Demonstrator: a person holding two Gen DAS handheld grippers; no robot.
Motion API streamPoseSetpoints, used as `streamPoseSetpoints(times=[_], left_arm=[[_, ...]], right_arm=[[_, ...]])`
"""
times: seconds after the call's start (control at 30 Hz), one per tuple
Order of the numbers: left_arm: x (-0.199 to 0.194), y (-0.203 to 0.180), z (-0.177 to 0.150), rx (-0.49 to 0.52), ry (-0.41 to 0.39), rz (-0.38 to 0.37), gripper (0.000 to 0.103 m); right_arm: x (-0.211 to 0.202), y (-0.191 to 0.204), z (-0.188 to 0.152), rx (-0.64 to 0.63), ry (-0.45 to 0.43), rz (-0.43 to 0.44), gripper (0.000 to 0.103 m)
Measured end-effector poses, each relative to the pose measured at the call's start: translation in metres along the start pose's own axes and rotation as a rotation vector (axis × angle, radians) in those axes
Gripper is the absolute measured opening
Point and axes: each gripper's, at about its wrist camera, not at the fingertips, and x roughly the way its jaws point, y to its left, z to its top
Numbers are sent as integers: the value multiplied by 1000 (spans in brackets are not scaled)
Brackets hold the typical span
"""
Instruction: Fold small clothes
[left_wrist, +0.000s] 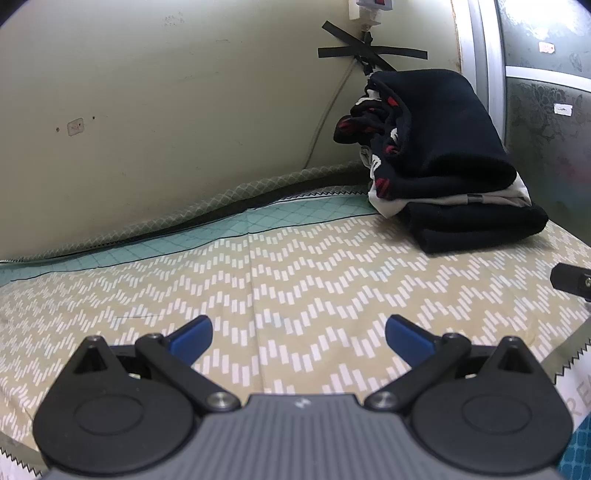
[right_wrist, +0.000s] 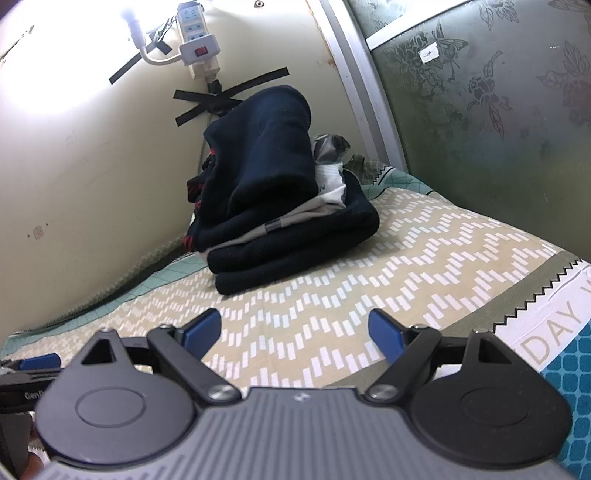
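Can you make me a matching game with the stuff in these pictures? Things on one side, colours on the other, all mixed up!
Things:
1. pads of the left tongs
2. tape strips on the wall
3. switch on the power strip
4. top garment of the clothes pile

Colours:
A. red
B. dark navy
C. blue
D. black

Pairs: 1-C, 2-D, 3-A, 4-B

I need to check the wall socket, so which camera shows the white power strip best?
The right wrist view: the power strip shows whole, red switch included, taped to the wall above the clothes pile. The left wrist view catches only its bottom end at the frame's top.
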Motion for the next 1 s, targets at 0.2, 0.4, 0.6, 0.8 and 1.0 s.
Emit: streamPoseSetpoints(times=[0.2, 0.4, 0.6, 0.8, 1.0], left_arm=[[-1, -3, 0, 18, -2, 12, 103], [-1, 0, 0, 6, -3, -3, 103], [0, 0, -1, 1, 6, -10, 103], [1, -1, -1, 5, 5, 3, 103], [2, 0, -1, 0, 19, -1, 103]], right_arm=[[1, 1, 0, -3, 5, 0, 75], [1, 1, 0, -3, 5, -1, 76], [1, 1, 0, -3, 3, -1, 76], [1, 0, 0, -3, 3, 0, 76], [0, 1, 0, -3, 2, 1, 76]])
